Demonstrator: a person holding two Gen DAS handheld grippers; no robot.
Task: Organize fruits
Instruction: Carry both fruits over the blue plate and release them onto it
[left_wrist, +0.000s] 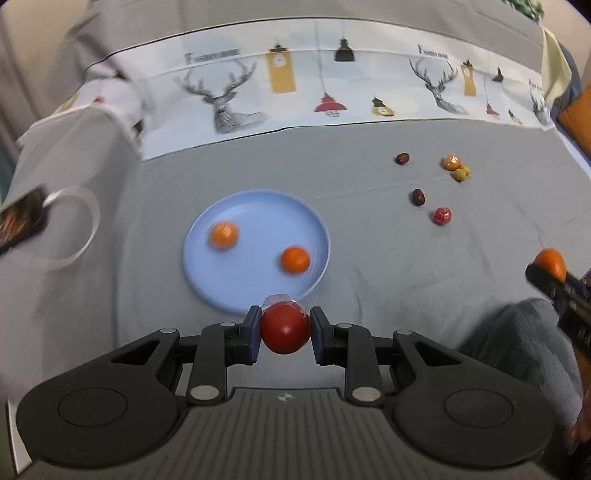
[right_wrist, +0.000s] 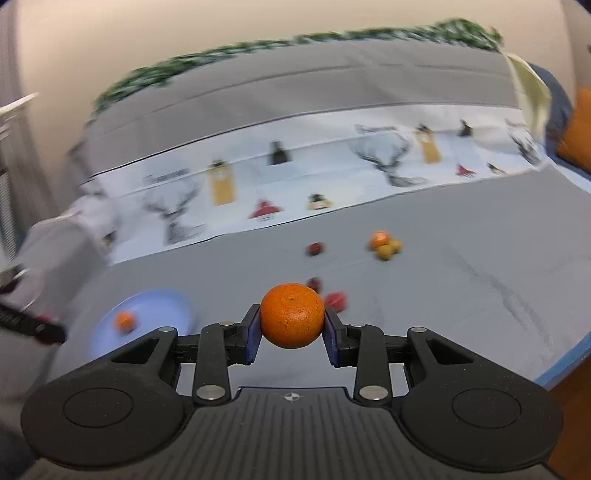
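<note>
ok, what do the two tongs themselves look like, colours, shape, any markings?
Both look identical. Left tongs and right tongs: matte black linkage arms with silver pivot pins, blue pads on the fingertips, two round black discs either side, and a grey ribbed body with a small crosshair mark. No cables or sleeves visible.

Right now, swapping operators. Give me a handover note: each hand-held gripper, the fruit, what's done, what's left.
Left hand-held gripper: shut on a red fruit, at the near rim of the blue plate.
Right hand-held gripper: shut on an orange, off to the plate's right.
Done: two oranges on the plate.
Left: place both held fruits, then the loose small fruits on the grey cloth.
</note>
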